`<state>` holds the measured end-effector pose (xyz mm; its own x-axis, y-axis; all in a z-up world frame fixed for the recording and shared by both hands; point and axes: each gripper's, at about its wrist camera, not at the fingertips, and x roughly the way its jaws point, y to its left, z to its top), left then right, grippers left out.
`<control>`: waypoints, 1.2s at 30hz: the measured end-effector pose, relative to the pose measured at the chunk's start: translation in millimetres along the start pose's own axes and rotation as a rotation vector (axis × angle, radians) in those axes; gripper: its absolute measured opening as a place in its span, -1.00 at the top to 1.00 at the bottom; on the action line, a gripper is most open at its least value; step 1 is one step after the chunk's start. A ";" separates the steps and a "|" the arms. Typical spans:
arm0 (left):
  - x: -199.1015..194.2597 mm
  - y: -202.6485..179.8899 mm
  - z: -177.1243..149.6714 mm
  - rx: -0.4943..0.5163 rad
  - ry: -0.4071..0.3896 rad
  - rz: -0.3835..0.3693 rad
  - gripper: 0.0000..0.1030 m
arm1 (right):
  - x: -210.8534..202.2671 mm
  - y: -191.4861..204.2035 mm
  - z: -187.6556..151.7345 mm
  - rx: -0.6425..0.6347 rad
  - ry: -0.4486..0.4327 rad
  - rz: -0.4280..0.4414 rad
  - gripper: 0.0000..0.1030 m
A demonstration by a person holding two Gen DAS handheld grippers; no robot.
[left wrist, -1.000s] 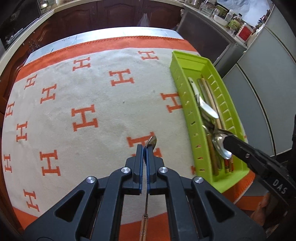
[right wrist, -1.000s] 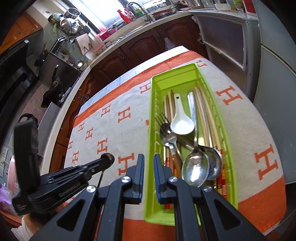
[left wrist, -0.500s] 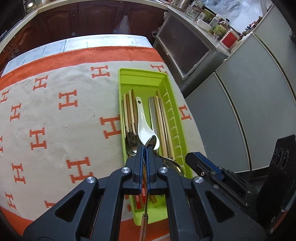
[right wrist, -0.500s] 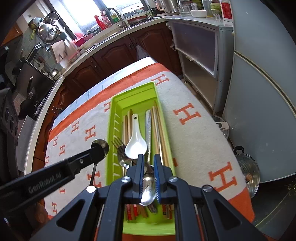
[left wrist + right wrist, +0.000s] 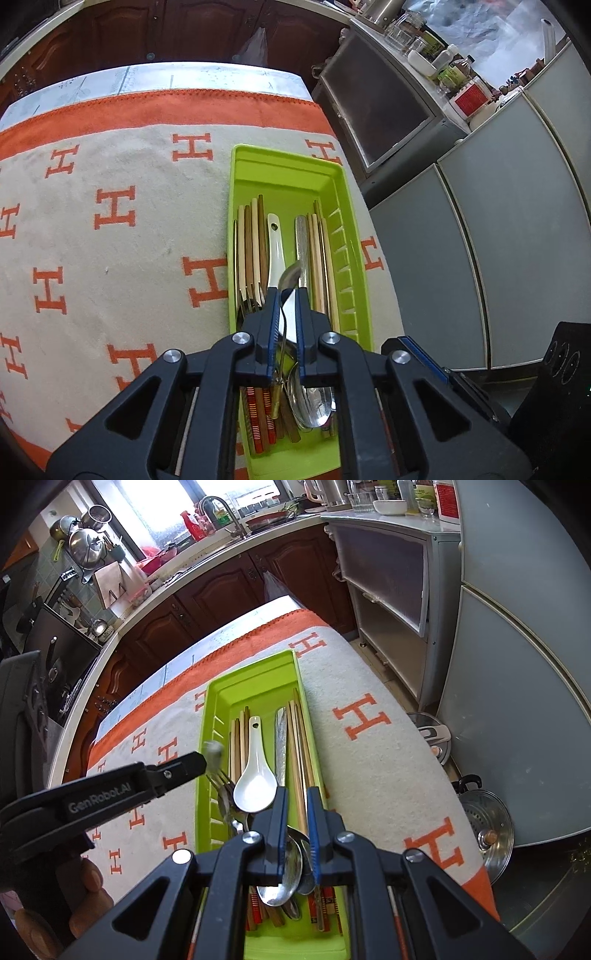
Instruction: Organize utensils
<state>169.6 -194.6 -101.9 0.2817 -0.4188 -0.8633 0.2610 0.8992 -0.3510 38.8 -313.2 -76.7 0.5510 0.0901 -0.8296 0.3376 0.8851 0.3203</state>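
Note:
A green utensil tray (image 5: 347, 236) (image 5: 210, 709) lies on the orange-and-cream H-pattern cloth and holds chopsticks, a white ceramic spoon (image 5: 275, 254) (image 5: 255, 775), forks and metal spoons. My left gripper (image 5: 286, 295) is over the tray with its jaws slightly apart. A small metal spoon (image 5: 290, 277) sits tilted between them, its bowl blurred in the right wrist view (image 5: 213, 751). My right gripper (image 5: 295, 797) is open and empty above the tray's near end, over the metal spoons (image 5: 286, 871).
The cloth (image 5: 110, 221) covers the table left of the tray. Grey cabinets (image 5: 480, 240) stand just past the table's right edge. A steel pot lid (image 5: 487, 834) lies on the floor. Dark wood kitchen cupboards (image 5: 221, 587) run behind the table.
My left gripper has moved right over the tray and its jaws have parted; the small spoon now sits loose and tilted between them. My right gripper has shifted slightly over the tray.

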 end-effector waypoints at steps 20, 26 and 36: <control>-44.5 49.7 -50.7 0.084 -0.045 0.184 -0.05 | 6.6 52.4 -29.5 -0.130 0.065 0.034 0.80; -61.1 82.6 -84.0 0.086 -0.032 0.274 -0.09 | 11.1 76.3 -53.7 -0.189 0.117 0.050 0.70; -126.7 122.5 -123.9 0.008 -0.117 0.350 -0.44 | -12.2 134.5 -79.1 -0.335 0.116 0.110 0.59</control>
<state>51.6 -15.7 -80.4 0.4589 -0.0978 -0.8831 0.1373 0.9898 -0.0383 17.2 -159.1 -59.6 0.4730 0.2272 -0.8513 0.0017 0.9660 0.2587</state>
